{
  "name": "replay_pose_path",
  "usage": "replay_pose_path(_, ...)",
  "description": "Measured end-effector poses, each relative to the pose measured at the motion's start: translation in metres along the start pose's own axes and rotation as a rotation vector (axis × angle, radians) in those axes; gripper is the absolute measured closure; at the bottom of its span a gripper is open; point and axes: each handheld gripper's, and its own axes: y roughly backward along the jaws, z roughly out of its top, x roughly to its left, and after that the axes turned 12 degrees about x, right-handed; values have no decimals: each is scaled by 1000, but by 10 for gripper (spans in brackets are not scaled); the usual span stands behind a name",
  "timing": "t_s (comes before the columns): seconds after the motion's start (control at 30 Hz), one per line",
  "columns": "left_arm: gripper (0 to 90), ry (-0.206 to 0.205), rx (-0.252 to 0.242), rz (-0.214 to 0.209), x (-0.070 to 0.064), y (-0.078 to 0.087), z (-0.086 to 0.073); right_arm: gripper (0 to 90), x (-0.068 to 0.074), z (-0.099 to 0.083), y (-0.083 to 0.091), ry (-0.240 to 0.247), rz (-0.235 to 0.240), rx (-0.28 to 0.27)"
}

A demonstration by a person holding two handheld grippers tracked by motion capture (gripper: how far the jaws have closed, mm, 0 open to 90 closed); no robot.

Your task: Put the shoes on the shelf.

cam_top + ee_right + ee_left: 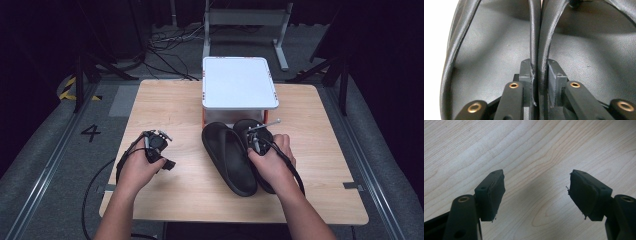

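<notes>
Two black slip-on sandals lie side by side on the wooden table (pixel 175 100), toes toward a white box. The left sandal (pixel 227 155) is in full view; the right sandal (pixel 244 127) is partly under the person's right hand. My right gripper (pixel 256 141) is over the sandals. In the right gripper view it (pixel 539 72) is shut on the two inner side walls, the left sandal's wall (pixel 534 30) pressed against the right sandal's wall (pixel 547 32). My left gripper (pixel 159 137) is held over bare wood at the left, and it (pixel 536 192) stands open with nothing between its pads.
A white flat-topped box (pixel 239 82) stands at the table's far middle, just beyond the sandal toes. Cables trail from both grippers toward the front edge. Dark floor with cables and stand legs surrounds the table.
</notes>
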Motion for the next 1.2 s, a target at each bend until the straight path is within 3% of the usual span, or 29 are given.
replay_pose_path(0.47,294,9,-8,-11,3,2,-2,765,-9,47,3,-54,-43,2)
replay_pose_path(0.83,294,11,-15,-23,5,4,-5,766,-12,82,-8,-102,-74,-68)
replay_pose_path(1.2,294,11,-22,-24,7,5,-7,763,-5,102,-24,-156,-126,-95)
